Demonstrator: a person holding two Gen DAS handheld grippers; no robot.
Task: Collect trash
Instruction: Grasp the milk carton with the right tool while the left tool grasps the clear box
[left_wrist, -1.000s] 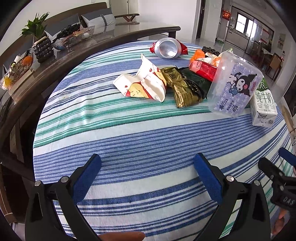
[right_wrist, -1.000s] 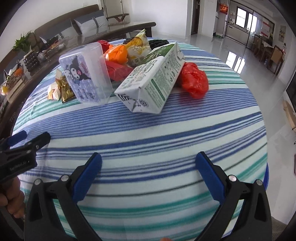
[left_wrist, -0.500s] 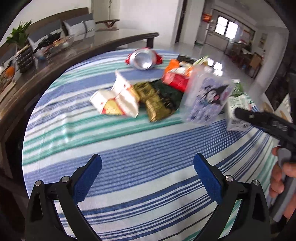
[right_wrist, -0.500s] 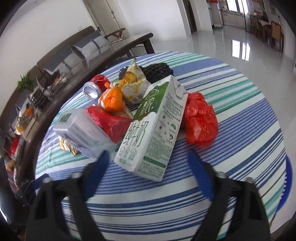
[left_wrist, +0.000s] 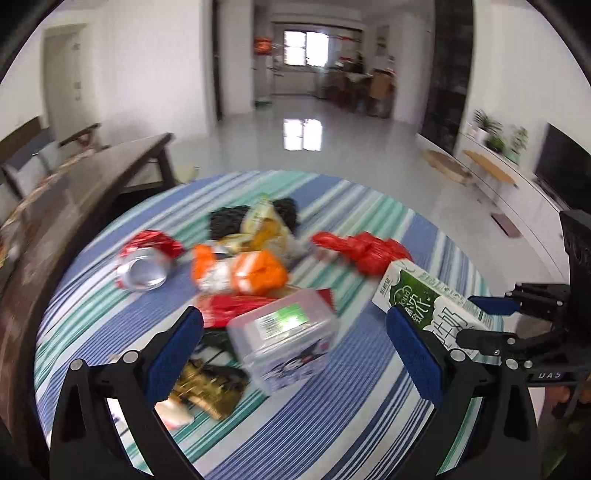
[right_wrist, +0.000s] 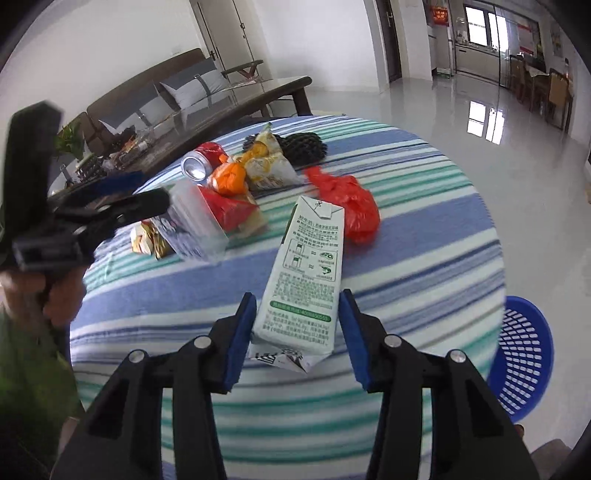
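A: The right gripper (right_wrist: 297, 325) has come forward since a second ago; before, it stood back from the pile with wide jaws and only bare cloth between them. Now the jaws are narrowed around the near end of the carton (right_wrist: 308, 273), one pad on each side, but a thin gap shows at both pads, so I would not call it a grip yet

B: And the left gripper (left_wrist: 295, 354)?

A: It has swung toward the pile too, jaws wide open and holding nothing. The box (left_wrist: 282, 345) (clear plastic, with a cartoon print) lies tilted between its fingers, apart from both pads

B: What does this mean for the task?

A: I judge the first pick-ups are about to begin, nothing is collected yet. Farther out the can (right_wrist: 196, 167), the red bag (right_wrist: 347, 201) and the snack wrappers are on the table (right_wrist: 424, 229). The blue basket (right_wrist: 524, 354) stands on the floor just beside the table edge, to the right of the right gripper
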